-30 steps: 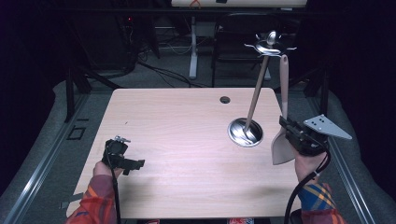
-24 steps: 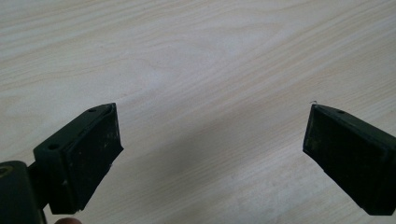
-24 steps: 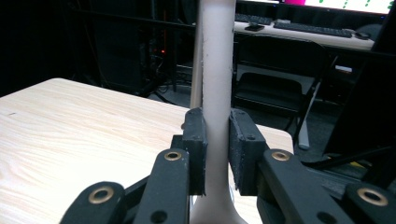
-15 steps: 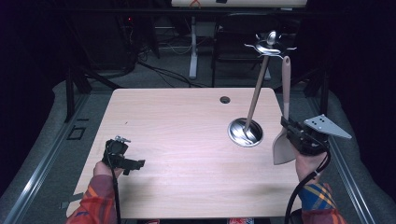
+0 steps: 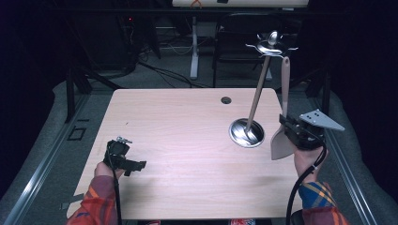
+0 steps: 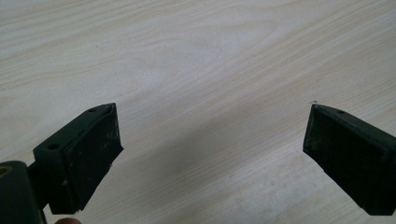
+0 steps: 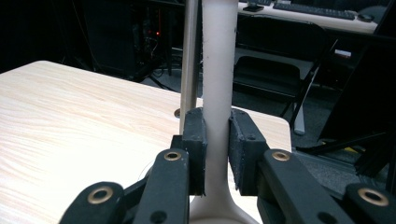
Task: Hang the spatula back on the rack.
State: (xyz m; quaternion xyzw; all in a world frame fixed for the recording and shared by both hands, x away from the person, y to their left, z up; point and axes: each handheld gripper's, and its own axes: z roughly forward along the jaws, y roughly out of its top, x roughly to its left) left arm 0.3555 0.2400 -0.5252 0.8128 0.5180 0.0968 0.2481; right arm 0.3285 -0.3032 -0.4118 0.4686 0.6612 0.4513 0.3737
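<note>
A metal utensil stand rises from a round base (image 5: 246,133) on the table's right side; its pole (image 5: 258,91) ends in a ring of hooks (image 5: 271,46). My right gripper (image 5: 292,129) is shut on the lower handle of a beige spatula (image 5: 285,84), held upright beside the stand with the blade (image 5: 280,146) down and the handle's end just below the hooks. In the right gripper view both pads clamp the spatula handle (image 7: 217,70), with the pole (image 7: 189,60) just behind to the left. My left gripper (image 5: 133,166) lies low at the table's front left, open (image 6: 210,154) over bare wood.
The wooden table (image 5: 187,122) has a small cable hole (image 5: 226,100) near its far edge. The right gripper hangs over the table's right edge. A dark chair (image 5: 234,37) and desk legs stand behind the table.
</note>
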